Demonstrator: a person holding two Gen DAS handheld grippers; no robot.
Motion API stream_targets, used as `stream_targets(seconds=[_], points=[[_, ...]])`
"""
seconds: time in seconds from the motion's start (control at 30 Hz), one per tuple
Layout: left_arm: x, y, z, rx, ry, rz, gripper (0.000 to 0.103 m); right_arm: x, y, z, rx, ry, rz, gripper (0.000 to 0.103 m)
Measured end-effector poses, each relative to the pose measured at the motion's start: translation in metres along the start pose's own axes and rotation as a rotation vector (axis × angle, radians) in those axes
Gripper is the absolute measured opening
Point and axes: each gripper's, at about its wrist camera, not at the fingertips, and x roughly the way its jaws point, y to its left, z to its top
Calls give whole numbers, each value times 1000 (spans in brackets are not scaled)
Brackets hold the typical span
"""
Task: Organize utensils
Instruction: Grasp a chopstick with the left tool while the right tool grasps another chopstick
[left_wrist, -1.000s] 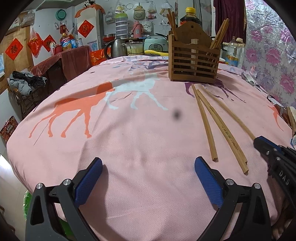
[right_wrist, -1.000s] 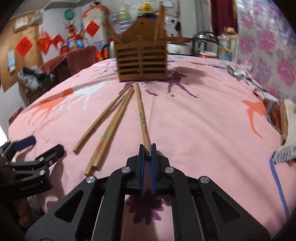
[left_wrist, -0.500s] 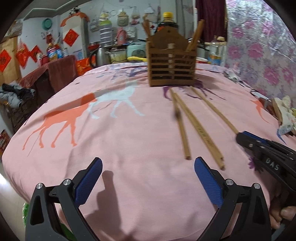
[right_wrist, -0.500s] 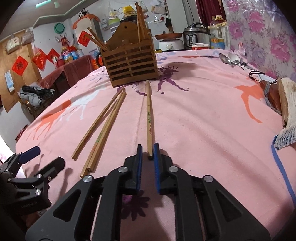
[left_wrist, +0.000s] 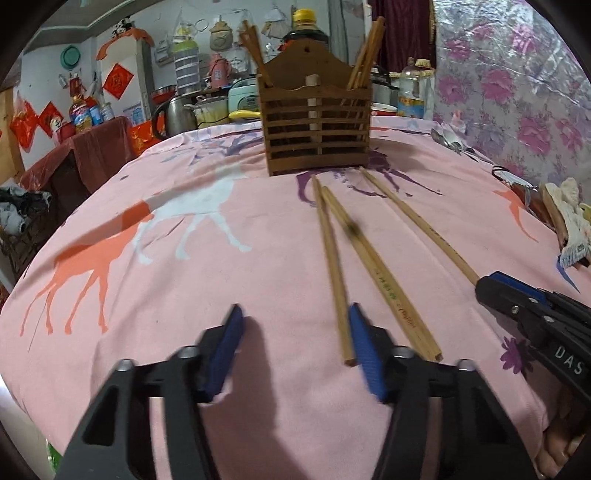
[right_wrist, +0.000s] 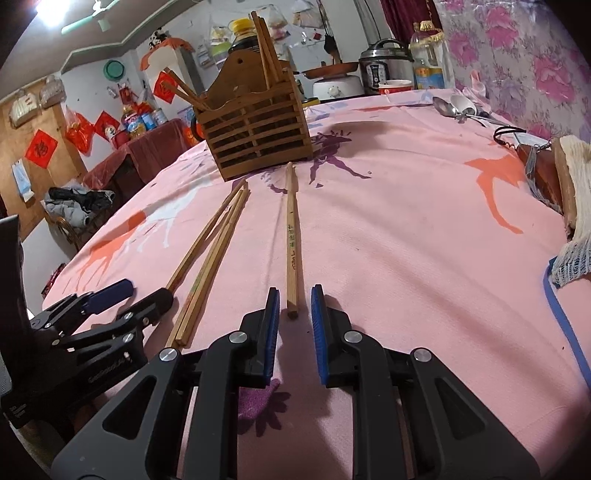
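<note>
Since a second ago, your left gripper (left_wrist: 295, 347) is sliding across the pink tablecloth (left_wrist: 221, 280) toward the chopsticks, and its jaws are closing from wide open; nothing is between them, though the near end of the leftmost chopstick (left_wrist: 332, 266) is lying just beside the inner face of one blue pad. Your right gripper (right_wrist: 293, 328), which was clamped on the lone chopstick (right_wrist: 291, 236), is now letting it go: the pads are standing slightly apart on either side of the stick's near end without pressing it, and the stick is lying flat on the cloth.

White letters reading "DAS" are showing on the right gripper's body in the left wrist view, cut off at the frame edge. Green and red printing is running along the lone chopstick and along the paired chopsticks (left_wrist: 380, 277), but you cannot read it. Lettering on the left gripper's side in the right wrist view is too faint to make out.

All the loose chopsticks are lying on the cloth in front of the wooden utensil holder (right_wrist: 255, 136), pointing toward it; more sticks are already standing in its two ends. Motion blur is smearing the left pads and the sticks nearest them. Two spoons (right_wrist: 456, 107) are lying far off by the floral wall.
</note>
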Motion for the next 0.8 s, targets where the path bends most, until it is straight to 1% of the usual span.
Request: stream_targets(seconds=[0.03, 0.07, 0.1, 0.2, 0.23, 0.27, 0.3, 0.33, 0.37, 0.4, 0.43, 0.53, 0.57, 0.6, 0.67, 0.7, 0.73, 0.8], points=[[-1, -2, 0, 16, -1, -5, 23, 0, 1, 0, -5, -1, -3, 19], [-2, -4, 0, 24, 1, -4, 7, 0, 1, 0, -7, -1, -3, 20], [-3, -2, -1, 24, 5, 10, 6, 0, 0, 0, -6, -1, -1, 20], [-8, 16, -7, -29, 11, 35, 6, 0, -1, 1, -6, -1, 1, 21], [-9, 23, -8, -45, 12, 41, 9, 0, 0, 1, -8, -1, 1, 21], [-12, 31, -10, -65, 14, 47, 9, 0, 0, 0, -11, -2, 0, 22], [-13, 36, -11, -81, 14, 39, 11, 0, 1, 0, -14, -2, -1, 23], [-14, 40, -12, -96, 14, 37, 18, 0, 2, 0, -18, -3, -2, 24], [-15, 43, -12, -111, 10, 57, 37, 0, 2, 0, -23, -4, -5, 25], [-14, 44, -13, -120, 8, 66, 47, 0, 3, 0, -27, -5, -6, 25], [-13, 47, -13, -134, 7, 68, 54, 0, 4, -1, -31, -5, -8, 26], [-13, 47, -14, -129, -4, 68, 53, 0, 7, -1, -50, -9, -24, 26], [-14, 47, -14, -126, -7, 64, 44, 0, 9, -2, -66, -10, -37, 26], [-14, 46, -14, -123, -10, 58, 37, 1, 11, -2, -83, -10, -50, 26], [-16, 43, -14, -107, -9, 26, 10, 2, 20, -4, -147, -13, -98, 25], [-16, 41, -14, -98, -7, 20, 7, 2, 22, -5, -162, -15, -107, 24], [-17, 38, -15, -90, -10, 25, 6, 2, 23, -5, -168, -14, -102, 19], [-17, 36, -15, -84, -11, 27, 6, 2, 21, -5, -165, -13, -93, 18]])
